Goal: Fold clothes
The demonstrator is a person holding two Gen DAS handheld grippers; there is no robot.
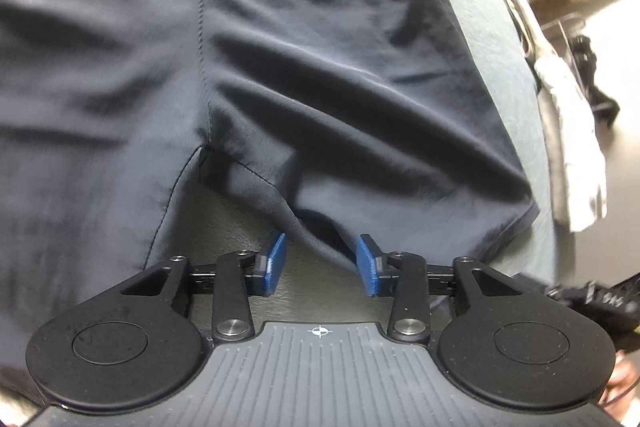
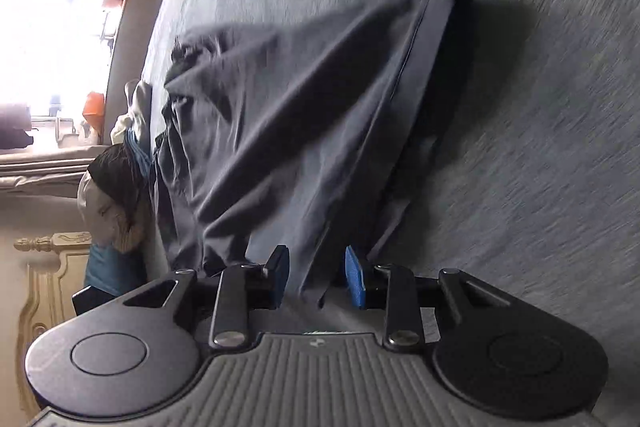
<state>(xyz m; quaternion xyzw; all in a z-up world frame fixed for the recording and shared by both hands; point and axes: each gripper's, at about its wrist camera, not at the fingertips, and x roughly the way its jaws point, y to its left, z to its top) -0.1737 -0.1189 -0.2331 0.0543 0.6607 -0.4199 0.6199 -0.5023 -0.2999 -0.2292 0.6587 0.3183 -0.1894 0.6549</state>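
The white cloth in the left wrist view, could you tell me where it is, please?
The white cloth lies at the right edge of the left wrist view, along the far side of the grey surface, right of the dark shorts.

Dark shorts are seen bunched up on a grey sheet, with a fold caught loosely between the parted blue pads of the right gripper. Other clothes are piled at the left edge.

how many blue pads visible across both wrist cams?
4. Two in the left wrist view, one pad on each side of the shorts hem; two in the right wrist view, flanking hanging cloth.
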